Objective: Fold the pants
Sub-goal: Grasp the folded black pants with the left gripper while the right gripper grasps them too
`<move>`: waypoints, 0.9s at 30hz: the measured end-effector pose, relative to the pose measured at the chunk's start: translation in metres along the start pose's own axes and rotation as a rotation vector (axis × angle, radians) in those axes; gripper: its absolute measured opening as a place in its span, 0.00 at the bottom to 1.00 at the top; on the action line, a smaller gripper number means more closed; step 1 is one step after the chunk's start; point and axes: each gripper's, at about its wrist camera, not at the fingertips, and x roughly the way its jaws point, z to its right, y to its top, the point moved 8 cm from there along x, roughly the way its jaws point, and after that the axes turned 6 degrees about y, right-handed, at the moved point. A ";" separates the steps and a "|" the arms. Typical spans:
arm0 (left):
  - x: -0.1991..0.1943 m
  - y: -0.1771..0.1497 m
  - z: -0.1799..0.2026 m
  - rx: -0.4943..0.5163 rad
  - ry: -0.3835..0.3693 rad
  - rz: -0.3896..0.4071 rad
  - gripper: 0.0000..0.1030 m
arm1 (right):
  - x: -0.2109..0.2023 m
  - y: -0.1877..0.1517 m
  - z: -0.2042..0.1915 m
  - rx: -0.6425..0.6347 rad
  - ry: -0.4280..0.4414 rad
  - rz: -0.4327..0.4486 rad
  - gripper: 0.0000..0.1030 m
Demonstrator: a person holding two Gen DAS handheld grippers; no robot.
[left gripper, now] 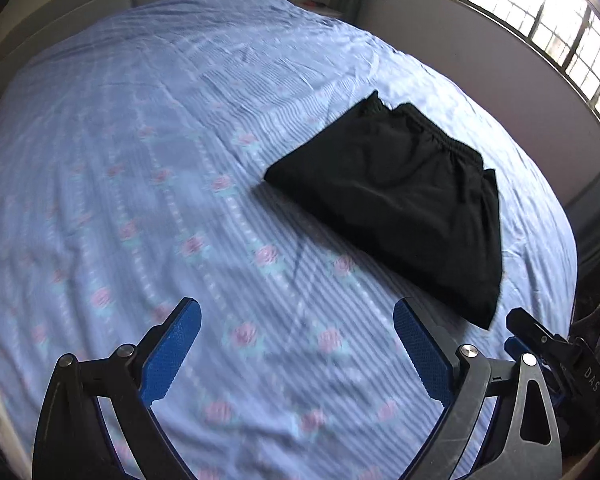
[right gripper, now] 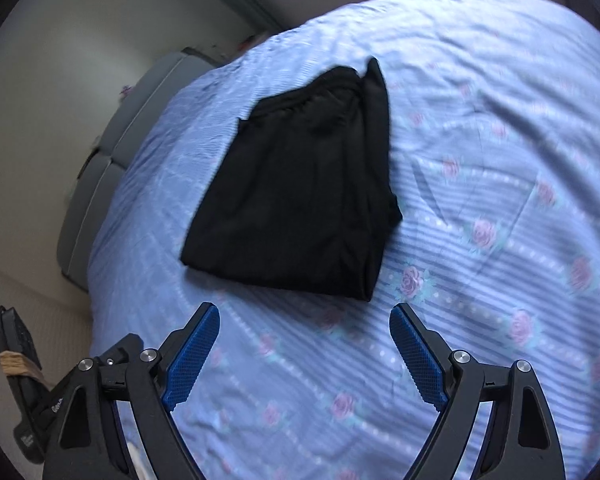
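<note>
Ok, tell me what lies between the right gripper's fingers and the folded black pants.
Only bare blue floral bedsheet. In the right wrist view, nothing sits between the open right gripper and the folded black pants.

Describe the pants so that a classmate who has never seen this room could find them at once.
Start at the bed, covered by a blue sheet printed with pink roses. On it lie the black pants, folded into a compact bundle. They are the only dark, plain item on that sheet.
</note>
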 end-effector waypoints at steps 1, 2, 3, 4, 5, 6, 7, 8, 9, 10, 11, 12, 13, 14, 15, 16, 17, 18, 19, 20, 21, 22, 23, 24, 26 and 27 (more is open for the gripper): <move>0.008 0.004 0.001 0.008 -0.011 0.002 0.95 | 0.007 0.000 0.005 0.017 -0.002 0.005 0.86; 0.019 0.011 0.003 0.015 -0.028 0.007 0.95 | 0.012 0.000 0.008 0.033 0.000 0.011 0.86; 0.026 0.016 0.005 0.016 -0.035 0.010 0.95 | 0.017 0.001 0.012 0.050 0.003 0.020 0.86; 0.033 0.022 0.006 0.014 -0.048 0.014 0.95 | 0.022 0.002 0.015 0.069 0.003 0.027 0.86; 0.040 0.028 0.007 0.010 -0.064 0.016 0.95 | 0.026 0.002 0.015 0.081 0.009 0.028 0.85; 0.047 0.033 0.008 0.002 -0.075 0.014 0.95 | 0.031 0.003 0.016 0.094 0.022 0.030 0.85; 0.055 0.038 0.008 -0.012 -0.095 0.008 0.95 | 0.035 0.002 0.016 0.103 0.028 0.031 0.85; 0.061 0.042 0.009 -0.028 -0.118 -0.001 0.94 | 0.039 0.002 0.016 0.111 0.030 0.030 0.85; 0.067 0.045 0.009 -0.047 -0.140 -0.010 0.94 | 0.042 0.002 0.017 0.120 0.037 0.030 0.85; 0.075 0.049 0.009 -0.077 -0.172 -0.021 0.93 | 0.047 0.002 0.019 0.135 0.043 0.033 0.85; 0.079 0.051 0.009 -0.097 -0.191 -0.027 0.92 | 0.049 0.003 0.019 0.142 0.044 0.037 0.85; 0.087 0.054 0.009 -0.128 -0.223 -0.039 0.91 | 0.052 0.004 0.019 0.147 0.048 0.041 0.85; 0.095 0.057 0.010 -0.156 -0.256 -0.057 0.88 | 0.055 0.005 0.019 0.148 0.050 0.048 0.85; 0.103 0.059 0.010 -0.175 -0.271 -0.072 0.87 | 0.057 0.007 0.019 0.146 0.050 0.057 0.85; 0.109 0.061 0.010 -0.192 -0.278 -0.077 0.87 | 0.059 0.009 0.019 0.145 0.050 0.063 0.85; 0.114 0.065 0.010 -0.208 -0.283 -0.070 0.87 | 0.062 0.011 0.020 0.148 0.051 0.069 0.85; 0.116 0.067 0.010 -0.217 -0.289 -0.062 0.87 | 0.065 0.014 0.020 0.150 0.053 0.075 0.84; 0.118 0.071 0.010 -0.232 -0.298 -0.055 0.87 | 0.067 0.018 0.020 0.151 0.052 0.081 0.82; 0.119 0.075 0.011 -0.246 -0.308 -0.051 0.86 | 0.069 0.020 0.022 0.146 0.048 0.085 0.80; 0.120 0.078 0.012 -0.265 -0.326 -0.048 0.82 | 0.072 0.023 0.023 0.139 0.043 0.089 0.75; 0.122 0.081 0.012 -0.288 -0.338 -0.051 0.81 | 0.074 0.026 0.024 0.135 0.036 0.091 0.71; 0.125 0.083 0.012 -0.313 -0.344 -0.058 0.79 | 0.075 0.028 0.024 0.133 0.031 0.093 0.69; 0.128 0.085 0.013 -0.326 -0.344 -0.063 0.76 | 0.077 0.030 0.025 0.131 0.025 0.092 0.67; 0.129 0.087 0.013 -0.338 -0.338 -0.067 0.73 | 0.079 0.031 0.025 0.131 0.021 0.089 0.63; 0.130 0.090 0.014 -0.348 -0.326 -0.074 0.50 | 0.080 0.034 0.024 0.128 0.015 0.081 0.57; 0.130 0.091 0.015 -0.353 -0.334 -0.081 0.42 | 0.081 0.034 0.023 0.127 0.011 0.073 0.50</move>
